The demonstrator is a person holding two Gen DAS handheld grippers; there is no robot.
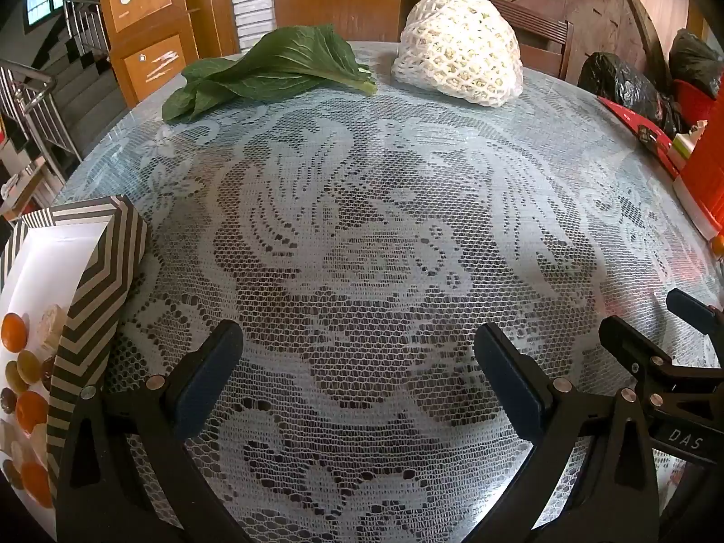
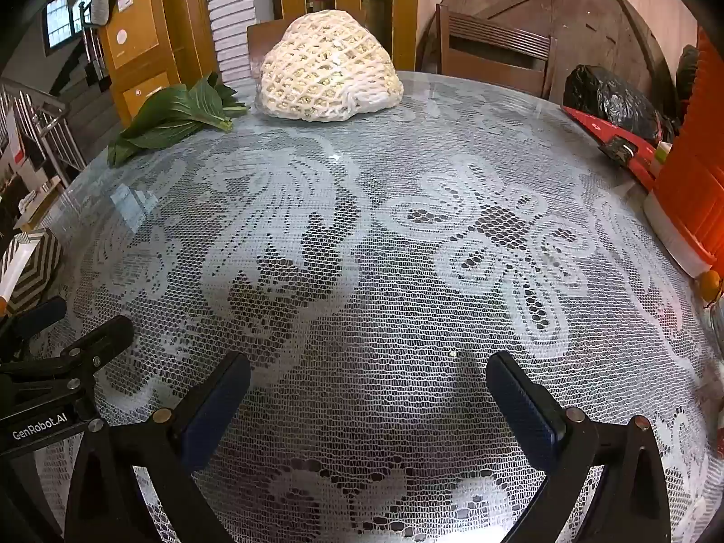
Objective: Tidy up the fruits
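A striped paper tray (image 1: pixel 97 289) at the table's left edge holds several small fruits, among them orange ones (image 1: pixel 13 331) and green ones (image 1: pixel 28 366). Its corner shows in the right wrist view (image 2: pixel 34 267). My left gripper (image 1: pixel 357 353) is open and empty over the lace tablecloth, just right of the tray. My right gripper (image 2: pixel 369 382) is open and empty beside it; it shows at the right in the left wrist view (image 1: pixel 651 316). The left gripper shows at the left in the right wrist view (image 2: pixel 72 330). A small orange fruit (image 2: pixel 709 284) lies at the right edge.
A leafy green vegetable (image 1: pixel 271 72) and a white foam-net bundle (image 1: pixel 457 47) lie at the far side. An orange container (image 2: pixel 692 190), a red box (image 2: pixel 606 138) and black bags (image 2: pixel 611 99) stand at the right. Chairs stand behind the table.
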